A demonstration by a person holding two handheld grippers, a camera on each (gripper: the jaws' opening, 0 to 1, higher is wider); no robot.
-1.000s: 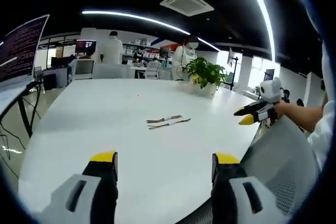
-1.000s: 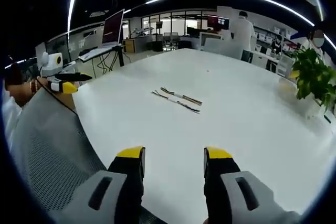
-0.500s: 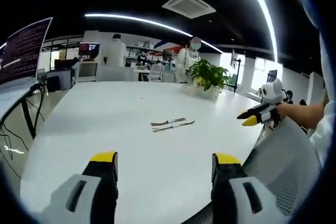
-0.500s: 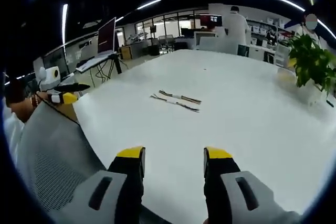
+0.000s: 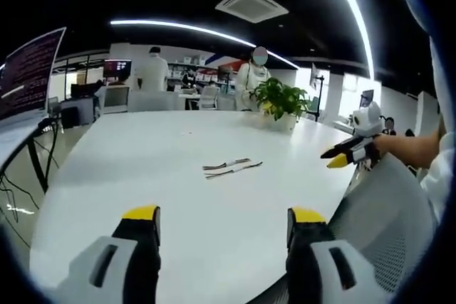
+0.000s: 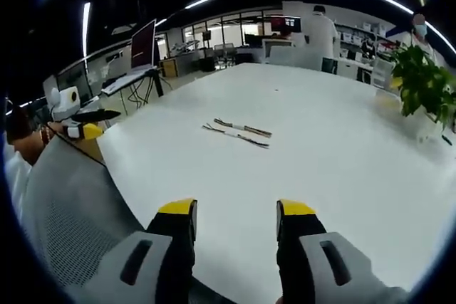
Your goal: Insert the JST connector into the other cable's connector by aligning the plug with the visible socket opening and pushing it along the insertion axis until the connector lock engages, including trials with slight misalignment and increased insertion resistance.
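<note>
Big white table in an office room. Two thin cables side by side, middle of frame. Probably light and bendy; best pinched just behind the plug ends. Left gripper and right gripper wide apart, holding nothing.

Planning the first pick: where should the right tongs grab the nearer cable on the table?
Probably mid-length on the nearer cable, coming from above with jaws across its thin line. It lies flat on the white table, parallel to the other cable. Connector ends are too small to tell.
</note>
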